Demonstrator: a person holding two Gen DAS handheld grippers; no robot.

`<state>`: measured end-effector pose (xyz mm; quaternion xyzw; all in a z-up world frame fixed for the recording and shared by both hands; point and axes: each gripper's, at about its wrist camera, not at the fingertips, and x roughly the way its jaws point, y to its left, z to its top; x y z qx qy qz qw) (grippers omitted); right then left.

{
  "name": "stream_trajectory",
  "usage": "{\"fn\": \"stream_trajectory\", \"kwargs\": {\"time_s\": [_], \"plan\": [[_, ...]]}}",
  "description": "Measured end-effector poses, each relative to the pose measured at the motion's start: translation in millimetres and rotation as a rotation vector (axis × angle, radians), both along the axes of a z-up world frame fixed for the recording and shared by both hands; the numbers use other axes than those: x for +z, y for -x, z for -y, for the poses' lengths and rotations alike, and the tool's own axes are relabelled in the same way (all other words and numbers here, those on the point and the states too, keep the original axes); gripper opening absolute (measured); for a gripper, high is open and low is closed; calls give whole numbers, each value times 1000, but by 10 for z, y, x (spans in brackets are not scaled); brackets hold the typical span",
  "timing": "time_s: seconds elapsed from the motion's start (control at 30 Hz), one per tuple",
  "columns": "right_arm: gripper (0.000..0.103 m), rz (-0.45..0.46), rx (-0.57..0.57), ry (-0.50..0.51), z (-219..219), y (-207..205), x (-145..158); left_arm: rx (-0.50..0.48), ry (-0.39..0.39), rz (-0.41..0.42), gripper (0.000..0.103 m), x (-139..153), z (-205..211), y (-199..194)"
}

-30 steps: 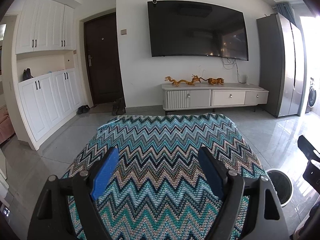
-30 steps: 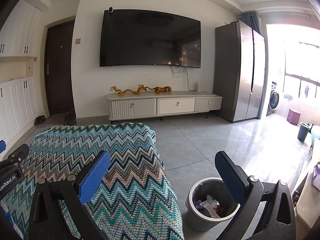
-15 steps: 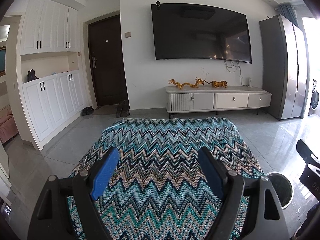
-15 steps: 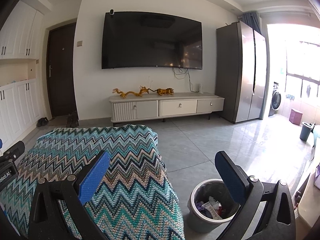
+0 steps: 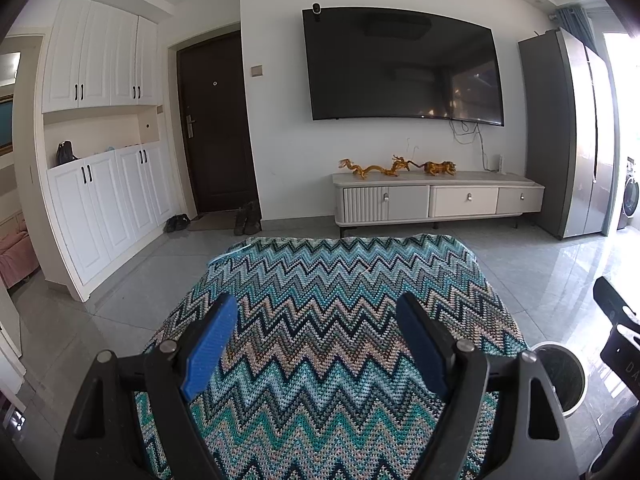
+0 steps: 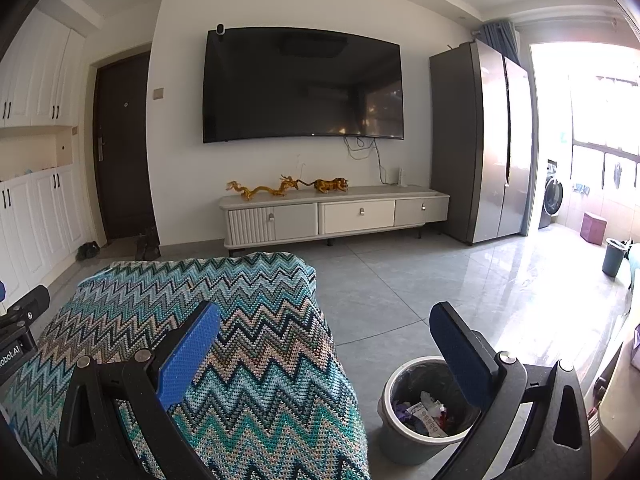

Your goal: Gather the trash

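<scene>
A grey trash bin [image 6: 420, 412] stands on the floor to the right of a table covered in a zigzag-knit cloth [image 6: 224, 344]; crumpled paper and wrappers [image 6: 420, 410] lie inside it. Its rim also shows in the left wrist view [image 5: 564, 376]. My left gripper [image 5: 316, 344] is open and empty above the cloth [image 5: 340, 320]. My right gripper [image 6: 324, 348] is open and empty, over the table's right edge with its right finger above the bin. No loose trash shows on the cloth.
A TV cabinet [image 6: 336, 212] with gold figurines stands against the far wall under a wall TV [image 6: 300, 84]. A tall fridge [image 6: 484, 140] is at the right, white cupboards [image 5: 100, 200] and a dark door [image 5: 216, 128] at the left. A second bin [image 6: 614, 256] stands far right.
Both views have shifted slightly: the scene sits a little lower and further right in each frame. Both grippers stay open and empty.
</scene>
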<state>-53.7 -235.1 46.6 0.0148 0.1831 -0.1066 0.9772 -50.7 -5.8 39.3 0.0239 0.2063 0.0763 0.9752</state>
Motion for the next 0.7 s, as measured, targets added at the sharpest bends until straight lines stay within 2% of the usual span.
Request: {"fn": "stream_trajectory", "kwargs": {"time_s": [0.7], "plan": [[103, 27, 1, 3, 69, 165, 100, 6, 4, 20, 81, 106, 17, 130]]}}
